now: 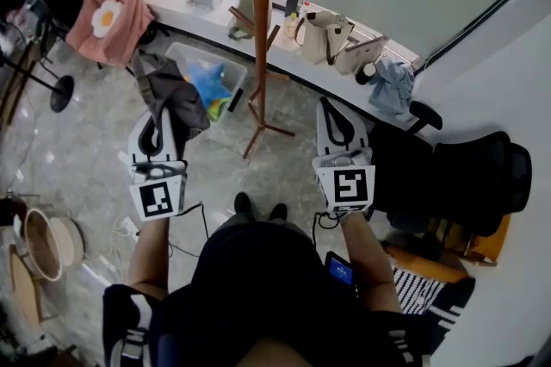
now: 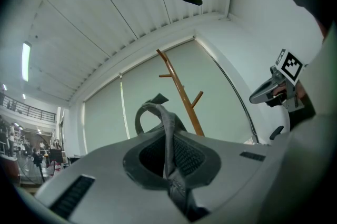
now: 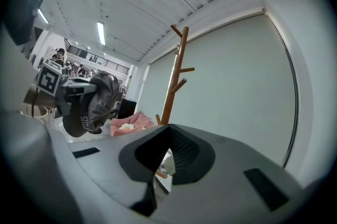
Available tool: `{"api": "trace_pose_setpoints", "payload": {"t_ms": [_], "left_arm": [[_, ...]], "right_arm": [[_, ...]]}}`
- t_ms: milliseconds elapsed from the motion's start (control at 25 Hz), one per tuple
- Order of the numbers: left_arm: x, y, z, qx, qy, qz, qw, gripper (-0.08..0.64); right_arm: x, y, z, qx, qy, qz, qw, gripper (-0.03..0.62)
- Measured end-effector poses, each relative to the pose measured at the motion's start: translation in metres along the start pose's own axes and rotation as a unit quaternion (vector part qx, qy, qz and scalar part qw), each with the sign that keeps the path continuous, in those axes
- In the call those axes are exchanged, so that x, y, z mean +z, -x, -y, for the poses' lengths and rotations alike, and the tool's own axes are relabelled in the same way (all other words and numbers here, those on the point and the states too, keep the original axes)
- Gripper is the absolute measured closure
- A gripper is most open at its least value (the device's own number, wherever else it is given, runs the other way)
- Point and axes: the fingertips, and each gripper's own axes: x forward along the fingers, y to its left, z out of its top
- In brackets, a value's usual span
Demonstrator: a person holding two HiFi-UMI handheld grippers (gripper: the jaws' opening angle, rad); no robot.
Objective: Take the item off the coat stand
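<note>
The dark grey fabric cap (image 1: 172, 94) hangs by its strap from the left gripper (image 1: 157, 133), whose jaws are clamped on it. It is already clear of the brown wooden coat stand (image 1: 261, 29), so I judge a firm hold on that thin strap matters most as it is carried away from the pegs. The right gripper (image 1: 331, 115) has its jaws together on nothing, and beside the stand a clear plastic bin (image 1: 225, 64) on the floor holds blue and yellow soft things.
</note>
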Motion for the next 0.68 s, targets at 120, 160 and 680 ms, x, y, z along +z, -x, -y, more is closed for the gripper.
{"api": "trace_pose_setpoints", "payload": {"t_ms": [120,160,680], "left_arm": [[0.002,-0.01,0.0,-0.001,-0.001,-0.001,1.0,0.532],[0.002,-0.013,0.001,-0.001,-0.001,-0.002,1.0,0.532],[-0.002,0.003,-0.003,0.005,0.001,-0.003,1.0,0.532]], "right_arm": [[0.002,-0.007,0.006,0.001,0.003,-0.003,1.0,0.574],[0.003,-0.009,0.008,0.001,0.003,-0.004,1.0,0.574],[0.003,0.0,-0.002,-0.002,0.012,-0.004,1.0,0.574]]}}
